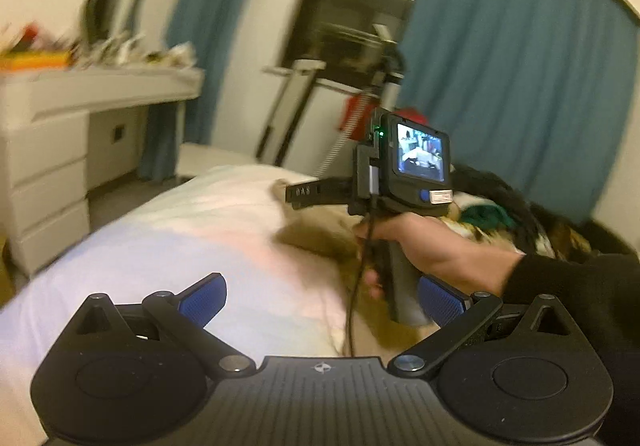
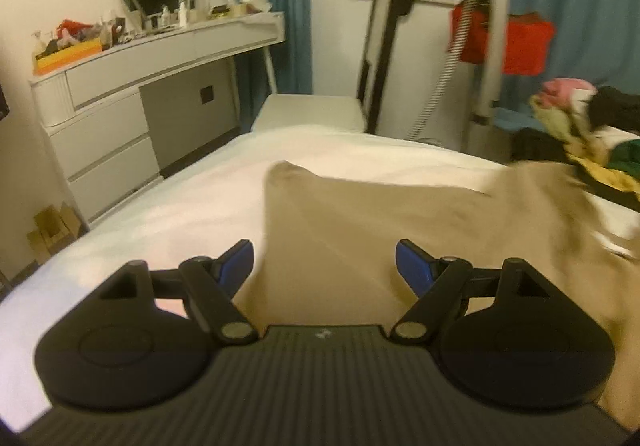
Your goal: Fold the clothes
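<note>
Left wrist view: the left gripper hovers over the white bed with its blue-padded fingers spread wide and nothing between them. The beige garment lies on the bed ahead of the fingers and to their right, blurred, clear of both pads. The right gripper crosses the frame above the garment, gripped at its handle by the right hand; its finger state cannot be read from this angle. A heap of mixed clothes sits behind that hand, before a blue curtain.

Right wrist view: the right gripper has its fingers released, wide apart and empty. The beige garment lies spread flat on the bed, running under and ahead of the gap between the fingers; contact with the pads cannot be determined. Its left edge falls just inside the left finger. The clothes heap lies at far right. A white dressing table stands beside the bed at left.
</note>
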Demonstrator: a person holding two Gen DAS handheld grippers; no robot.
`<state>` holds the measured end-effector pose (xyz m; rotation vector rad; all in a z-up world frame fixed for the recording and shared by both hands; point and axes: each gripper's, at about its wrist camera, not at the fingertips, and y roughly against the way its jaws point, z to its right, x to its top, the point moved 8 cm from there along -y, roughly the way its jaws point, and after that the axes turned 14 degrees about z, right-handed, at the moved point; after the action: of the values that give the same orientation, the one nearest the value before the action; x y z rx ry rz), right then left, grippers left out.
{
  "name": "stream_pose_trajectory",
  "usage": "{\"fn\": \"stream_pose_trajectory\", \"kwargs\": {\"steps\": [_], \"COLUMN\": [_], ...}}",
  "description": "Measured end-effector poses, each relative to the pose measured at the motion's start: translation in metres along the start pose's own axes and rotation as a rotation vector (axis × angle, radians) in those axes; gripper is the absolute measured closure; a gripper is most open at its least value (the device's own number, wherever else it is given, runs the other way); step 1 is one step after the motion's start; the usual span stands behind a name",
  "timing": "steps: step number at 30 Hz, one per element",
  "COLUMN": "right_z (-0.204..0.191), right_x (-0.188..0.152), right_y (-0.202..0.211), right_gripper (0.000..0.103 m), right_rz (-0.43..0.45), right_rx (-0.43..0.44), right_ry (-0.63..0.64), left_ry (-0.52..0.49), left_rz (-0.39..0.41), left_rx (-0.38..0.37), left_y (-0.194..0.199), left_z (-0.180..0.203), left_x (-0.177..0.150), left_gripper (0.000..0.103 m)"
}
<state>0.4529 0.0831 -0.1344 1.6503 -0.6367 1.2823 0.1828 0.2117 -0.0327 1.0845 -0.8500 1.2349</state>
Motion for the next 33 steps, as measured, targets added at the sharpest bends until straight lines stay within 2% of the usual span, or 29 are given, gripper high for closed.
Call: {"fn": "stream_pose_trajectory", "kwargs": {"steps": [3,5,6,8,9,10,11,14,18,21,24,28,33], "right_z": [-0.014,-0.014,-0.012,-0.001,0.005,0.010,0.014,0.027,0.061,0.101,0.153,0.226,0.304], "right_x": [0.001,0.003,0.003,0.006,0.008,0.009,0.013,0.030,0.065,0.091,0.105,0.097,0.039], "right_y": [-0.040,-0.056,-0.064,-0.068,-0.070,-0.071,-0.067,-0.046,0.003,0.048,0.087,0.127,0.137], "right_gripper": [0.024,0.025,0.031,0.059,0.068,0.086,0.093,0.095,0.095,0.095,0.095,0.095,0.095], "right_rz": [-0.015,-0.007,-0.012,-0.027,-0.035,-0.043,-0.033,0.025,0.141,0.240,0.298,0.337,0.320], "right_rx": [0.002,-0.041,-0.071,-0.122,-0.147,-0.171,-0.185,-0.213,-0.244,-0.276,-0.330,-0.426,-0.536], "right_ry": [0.042,0.078,0.091,0.069,0.056,0.043,0.045,0.053,-0.011,-0.057,-0.107,-0.190,-0.304], "left_ry": [0.065,0.083,0.078,0.066,0.061,0.060,0.059,0.056,0.052,0.048,0.041,0.017,-0.038], "left_rz": [-0.030,-0.039,-0.038,-0.042,-0.044,-0.040,-0.035,-0.010,0.023,0.045,0.047,0.044,0.004], "left_rx": [0.037,0.067,0.089,0.121,0.131,0.138,0.142,0.137,0.131,0.124,0.084,0.019,-0.045], "left_y": [-0.011,-0.018,-0.021,-0.026,-0.028,-0.029,-0.029,-0.019,-0.006,0.004,0.015,0.019,0.007], "left_z": [-0.020,-0.031,-0.035,-0.041,-0.042,-0.041,-0.040,-0.034,-0.027,-0.021,-0.007,0.015,0.038], "left_x": [-0.007,-0.011,-0.011,-0.013,-0.014,-0.013,-0.013,-0.007,0.000,0.005,0.006,0.001,-0.019], "left_gripper": [0.000,0.000,0.000,0.000,0.000,0.000,0.000,0.000,0.000,0.000,0.000,0.000,0.000]}}
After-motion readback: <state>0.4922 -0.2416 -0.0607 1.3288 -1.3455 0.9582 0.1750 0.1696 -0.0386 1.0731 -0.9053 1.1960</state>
